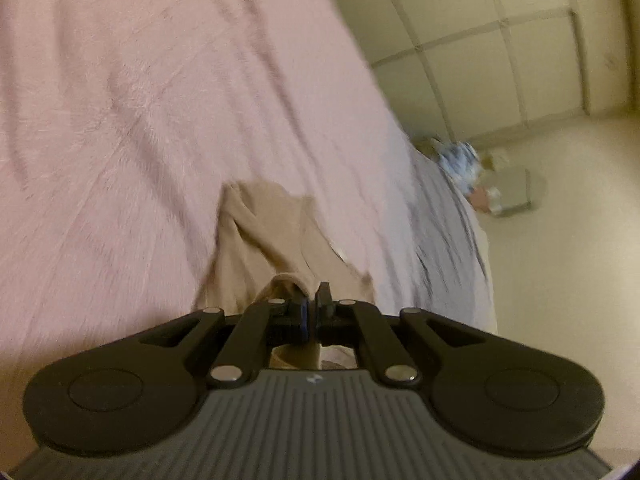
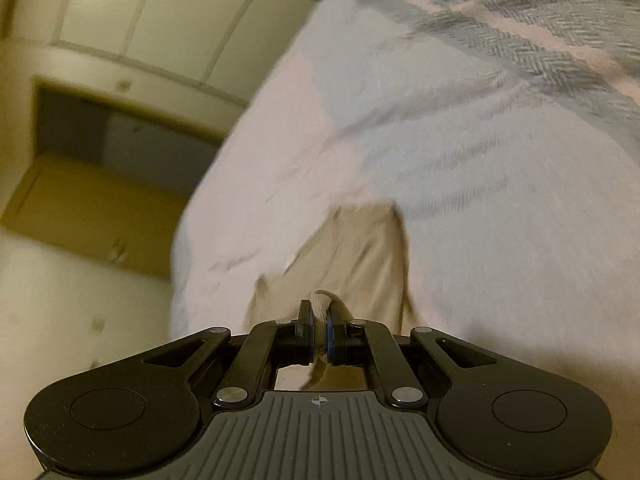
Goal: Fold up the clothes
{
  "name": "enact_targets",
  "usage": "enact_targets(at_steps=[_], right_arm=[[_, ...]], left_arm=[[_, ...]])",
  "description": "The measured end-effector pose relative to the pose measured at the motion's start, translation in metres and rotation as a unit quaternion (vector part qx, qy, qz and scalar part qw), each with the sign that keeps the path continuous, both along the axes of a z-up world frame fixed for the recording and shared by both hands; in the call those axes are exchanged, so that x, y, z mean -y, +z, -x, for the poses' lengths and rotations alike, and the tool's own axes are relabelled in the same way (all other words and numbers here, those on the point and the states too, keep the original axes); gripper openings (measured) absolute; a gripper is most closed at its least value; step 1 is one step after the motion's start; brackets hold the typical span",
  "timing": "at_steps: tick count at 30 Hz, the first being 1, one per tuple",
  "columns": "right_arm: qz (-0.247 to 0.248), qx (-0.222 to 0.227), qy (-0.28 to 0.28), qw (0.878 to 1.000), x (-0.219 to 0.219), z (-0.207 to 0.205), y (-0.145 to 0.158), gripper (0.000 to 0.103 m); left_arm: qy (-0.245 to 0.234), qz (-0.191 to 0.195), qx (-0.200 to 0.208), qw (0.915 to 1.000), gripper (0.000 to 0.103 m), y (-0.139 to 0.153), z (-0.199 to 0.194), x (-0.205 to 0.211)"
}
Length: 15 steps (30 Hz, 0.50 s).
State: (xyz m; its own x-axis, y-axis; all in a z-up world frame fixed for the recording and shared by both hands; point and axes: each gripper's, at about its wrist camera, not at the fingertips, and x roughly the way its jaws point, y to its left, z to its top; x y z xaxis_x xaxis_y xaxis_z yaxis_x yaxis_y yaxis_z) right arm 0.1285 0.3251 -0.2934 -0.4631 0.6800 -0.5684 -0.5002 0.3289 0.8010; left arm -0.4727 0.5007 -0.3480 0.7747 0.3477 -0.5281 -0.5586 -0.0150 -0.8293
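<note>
Left wrist view shows the left gripper [image 1: 311, 308] with its jaws drawn together, pinching a fold of a beige garment [image 1: 272, 248] between the pads. The cloth bunches up just in front of the fingertips and hangs away from them in soft folds over a bed covered by a pink blanket [image 1: 140, 120]. The garment sits near the right edge of the bed, where the pink covering gives way to a grey-lilac sheet [image 1: 448, 232] that drops over the side. Beyond that edge lies a pale floor [image 1: 560, 280], with a small heap of blue-and-white and pink items [image 1: 468, 168] beside a flat grey piece, too blurred to name. A panelled wall [image 1: 480, 60] rises behind.

Right wrist view shows the right gripper [image 2: 319, 336] likewise clamped on the beige garment [image 2: 360, 248]: a ribbed edge of the fabric is squeezed between the two pads and a strip of it trails down below them. The rest of the cloth spreads ahead over the pale bed covering [image 2: 480, 200], close to the bed's left edge. A grey herringbone blanket [image 2: 540, 40] with a pink stripe lies across the far right corner. Off the bed to the left are the floor [image 2: 80, 320] and a dark recess in the wall [image 2: 120, 132]. Both views are smeared by motion blur.
</note>
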Motion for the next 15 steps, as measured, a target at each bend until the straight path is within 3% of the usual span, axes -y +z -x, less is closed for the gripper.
enact_targets(at_steps=[2,3,4,6,8,10,12,13,15], right_arm=[[0.04,-0.002,-0.032,0.999,-0.032,0.002,-0.029,0.004],[0.06,-0.003,-0.048,0.997,-0.048,0.003,-0.044,0.014],[0.088,-0.008,-0.062,0.994,-0.057,0.003,-0.057,0.033],[0.105,-0.018,-0.083,0.991,-0.063,0.003,-0.071,0.046],[0.074,-0.011,-0.079,0.994,-0.058,0.002,-0.065,0.046],[0.033,0.041,-0.058,0.997,-0.048,0.0,-0.048,0.046],[0.006,0.122,-0.061,0.991,-0.041,0.002,-0.03,0.046],[-0.005,0.165,-0.043,0.985,-0.039,0.005,-0.021,0.046],[-0.006,0.208,0.041,0.977,-0.044,0.018,-0.02,0.046]], left_arm=[[0.026,0.036,-0.014,0.9989,0.005,-0.029,-0.011,-0.029],[0.033,0.053,-0.022,0.9978,0.006,-0.041,-0.015,-0.04],[0.037,0.067,-0.035,0.9964,0.006,-0.05,-0.017,-0.048],[0.036,0.063,-0.04,0.9966,0.012,-0.053,-0.013,-0.055],[0.035,0.038,-0.038,0.998,0.021,-0.046,-0.002,-0.057],[0.021,-0.006,-0.056,0.9982,0.022,-0.035,0.006,-0.055],[-0.01,-0.051,-0.084,0.9951,0.022,-0.024,0.007,-0.051],[-0.05,-0.071,-0.105,0.9907,0.022,-0.02,0.0,-0.049],[-0.135,-0.1,-0.151,0.9742,0.022,-0.018,-0.02,-0.046]])
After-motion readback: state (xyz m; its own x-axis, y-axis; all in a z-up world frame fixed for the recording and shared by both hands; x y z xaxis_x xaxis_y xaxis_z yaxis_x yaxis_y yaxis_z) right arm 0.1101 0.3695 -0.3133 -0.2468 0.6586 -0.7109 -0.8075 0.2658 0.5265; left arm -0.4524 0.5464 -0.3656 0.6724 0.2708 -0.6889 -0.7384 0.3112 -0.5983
